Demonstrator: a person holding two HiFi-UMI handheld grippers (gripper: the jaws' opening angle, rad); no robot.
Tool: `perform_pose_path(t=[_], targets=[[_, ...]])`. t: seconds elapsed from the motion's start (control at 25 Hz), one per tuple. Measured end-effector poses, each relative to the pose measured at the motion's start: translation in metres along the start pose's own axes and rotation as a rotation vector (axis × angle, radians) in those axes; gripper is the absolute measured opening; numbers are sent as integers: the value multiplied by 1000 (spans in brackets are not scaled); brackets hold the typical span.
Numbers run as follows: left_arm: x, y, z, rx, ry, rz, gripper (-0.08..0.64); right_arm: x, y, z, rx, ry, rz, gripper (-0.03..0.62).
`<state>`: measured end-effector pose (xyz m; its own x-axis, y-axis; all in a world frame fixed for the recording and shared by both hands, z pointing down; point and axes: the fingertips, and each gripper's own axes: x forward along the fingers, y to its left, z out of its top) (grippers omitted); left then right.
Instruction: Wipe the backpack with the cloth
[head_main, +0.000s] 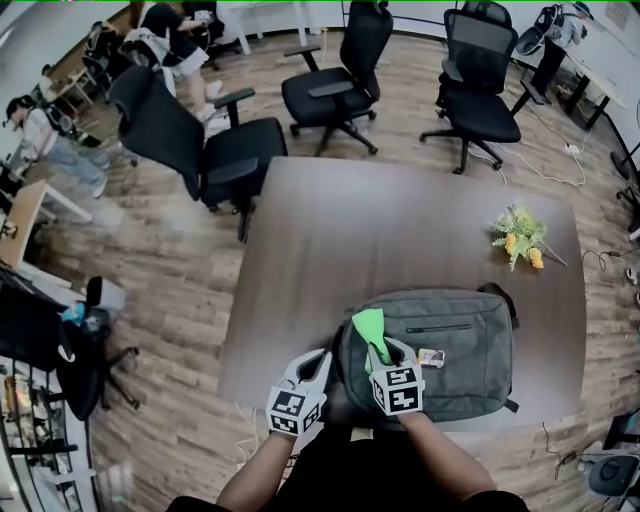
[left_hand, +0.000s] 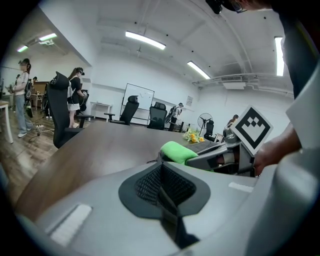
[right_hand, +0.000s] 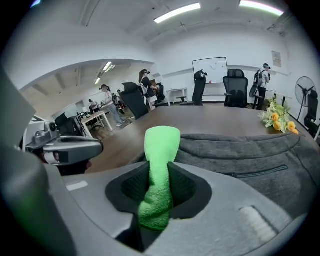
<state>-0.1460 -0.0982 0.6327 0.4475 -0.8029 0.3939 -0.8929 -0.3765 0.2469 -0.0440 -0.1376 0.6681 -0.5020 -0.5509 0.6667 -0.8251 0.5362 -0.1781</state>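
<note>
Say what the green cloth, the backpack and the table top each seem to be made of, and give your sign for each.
Cloth: likely microfibre or terry, since a fuzzy, matt pile shows.
Backpack: grey woven fabric with a matt finish and a flecked weave.
Table top: wood or wood-look laminate, I cannot tell which. It is brown and smooth, with a faint sheen.

The backpack (head_main: 450, 352) lies on the table (head_main: 380, 225), flowers (head_main: 522, 238) behind it.

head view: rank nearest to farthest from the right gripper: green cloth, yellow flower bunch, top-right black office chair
1. Green cloth, in the right gripper's jaws.
2. Yellow flower bunch, far right of the table.
3. Black office chair, beyond the table.
</note>
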Motion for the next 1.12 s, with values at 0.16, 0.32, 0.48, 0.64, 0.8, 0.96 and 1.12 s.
perform_pose_path(t=[0.16, 0.32, 0.48, 0.64, 0.8, 0.96, 1.12], targets=[[-7, 0, -3, -4, 0, 5, 20, 8, 17, -7, -10, 10, 33, 100], [-15, 0, -5, -13, 3, 8, 20, 13, 30, -17, -12, 31, 54, 100], [-17, -2, -8, -4, 9, 0, 20, 14, 26, -23, -15, 36, 35, 100], [-14, -7, -8, 24, 15, -20, 20, 10, 1, -27, 9, 51, -19, 100], [-13, -11, -7, 44, 17, -41, 20, 2, -20, -30, 12, 56, -66, 100], [-8, -17, -7, 52, 23, -57, 20, -4, -37, -33, 27, 65, -103, 100], [-3, -33, -3, 85, 36, -94, 20, -13, -60, -37, 23, 88, -165, 100]])
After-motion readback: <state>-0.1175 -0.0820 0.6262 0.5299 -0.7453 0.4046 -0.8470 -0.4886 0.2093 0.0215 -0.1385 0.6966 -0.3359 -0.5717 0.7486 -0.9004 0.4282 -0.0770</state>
